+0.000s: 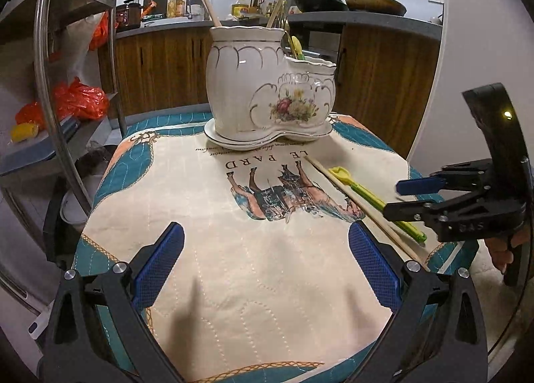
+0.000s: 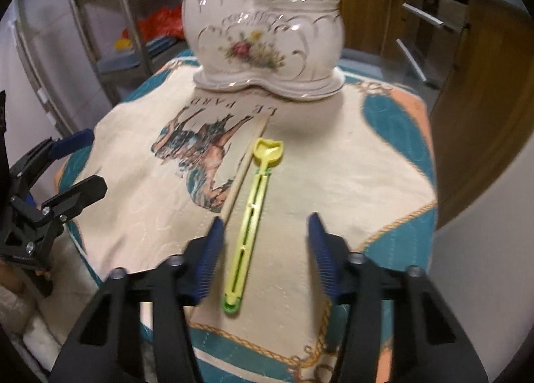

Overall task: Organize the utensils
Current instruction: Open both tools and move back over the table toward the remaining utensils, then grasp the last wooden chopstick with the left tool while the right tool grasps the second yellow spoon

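Near the white holder (image 2: pixel 263 32), a yellow scoop (image 2: pixel 253 202) lies beside a chopstick (image 2: pixel 245 162), between the wide-apart fingers of the right gripper (image 2: pixel 263 249); the left gripper (image 1: pixel 263 269) gapes too.

Glossy ceramic holder (image 1: pixel 270 82) (quilted cloth (image 1: pixel 250 266) beneath)

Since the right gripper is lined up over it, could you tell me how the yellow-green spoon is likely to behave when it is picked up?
The yellow-green spoon looks like thin slotted plastic, so probably light and slightly flexible. Lying flat on the quilted cloth, it should slide rather than roll.
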Demonstrator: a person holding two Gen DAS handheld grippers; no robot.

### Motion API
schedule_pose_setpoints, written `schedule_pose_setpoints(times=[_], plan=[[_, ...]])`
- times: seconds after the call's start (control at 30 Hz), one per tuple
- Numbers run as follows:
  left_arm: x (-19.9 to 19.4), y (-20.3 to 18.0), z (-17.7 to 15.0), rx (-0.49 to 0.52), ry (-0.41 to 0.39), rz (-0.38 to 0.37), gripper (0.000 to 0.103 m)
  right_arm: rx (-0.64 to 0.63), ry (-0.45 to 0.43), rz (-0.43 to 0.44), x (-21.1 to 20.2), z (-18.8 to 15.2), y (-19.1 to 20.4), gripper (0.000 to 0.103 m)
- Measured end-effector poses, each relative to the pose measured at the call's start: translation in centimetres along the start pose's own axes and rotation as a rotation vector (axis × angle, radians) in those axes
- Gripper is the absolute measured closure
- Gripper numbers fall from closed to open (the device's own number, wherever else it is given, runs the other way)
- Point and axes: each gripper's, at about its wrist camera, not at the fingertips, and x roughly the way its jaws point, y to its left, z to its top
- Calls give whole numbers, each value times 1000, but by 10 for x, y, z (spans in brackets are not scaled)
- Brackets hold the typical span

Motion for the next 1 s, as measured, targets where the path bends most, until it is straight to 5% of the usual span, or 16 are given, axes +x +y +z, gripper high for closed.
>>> schedule_pose_setpoints(times=[0.2,0.33,0.63,0.8,1.0], plan=[[5,0,3,3,16,-11,6,23,24,16,19,18,-3,73],[9,-4,6,7,41,-14,6,47,10,33,23,24,-11,93],[31,-29,21,-7,129,-17,7,149,-129,63,-6,6,-45,92],[52,-53,33,-32,204,-40,32,121,-165,42,-17,1,-49,92],[79,-88,40,17,259,-43,48,107,-235,30,-30,-6,-56,92]])
